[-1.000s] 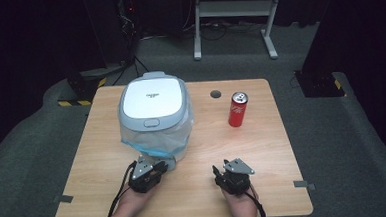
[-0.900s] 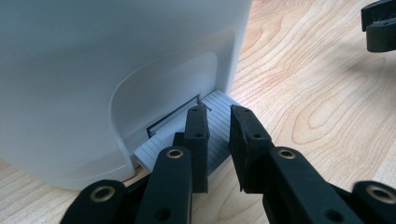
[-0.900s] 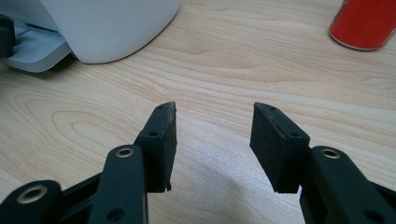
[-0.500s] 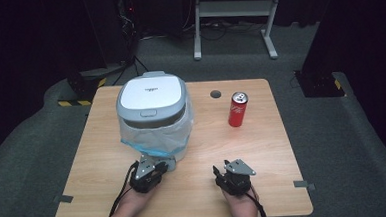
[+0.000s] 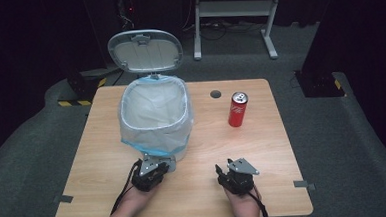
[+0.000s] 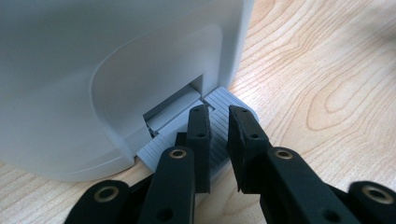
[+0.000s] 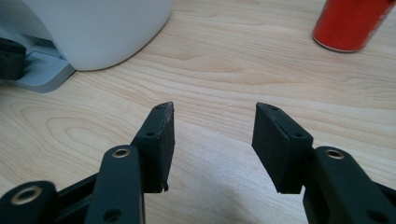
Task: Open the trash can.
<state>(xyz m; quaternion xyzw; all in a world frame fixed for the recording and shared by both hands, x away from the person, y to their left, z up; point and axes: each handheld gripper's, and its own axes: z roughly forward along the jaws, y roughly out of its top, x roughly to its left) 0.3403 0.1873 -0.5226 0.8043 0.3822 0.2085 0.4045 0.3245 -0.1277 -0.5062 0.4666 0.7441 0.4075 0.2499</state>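
Observation:
A white pedal bin (image 5: 155, 121) with a clear liner stands at the table's left middle, its lid (image 5: 145, 51) raised upright behind it. My left gripper (image 5: 156, 163) is at the bin's front base. In the left gripper view its jaws (image 6: 218, 112) are nearly together with nothing between them, and their tips rest on the grey ribbed pedal (image 6: 224, 100). My right gripper (image 5: 223, 171) sits low over the table near the front edge, open and empty (image 7: 212, 109). A red drink can (image 5: 237, 109) stands upright to the right of the bin.
The wooden table (image 5: 263, 145) has a small round hole (image 5: 215, 94) near its back edge. Bare wood lies between my right gripper and the can (image 7: 350, 23). The bin's base and pedal (image 7: 39, 74) lie to the left in the right gripper view.
The bin's lid was closed in both earlier frames and now stands fully raised, exposing the liner. My left gripper stays at the pedal; the right gripper has not moved.

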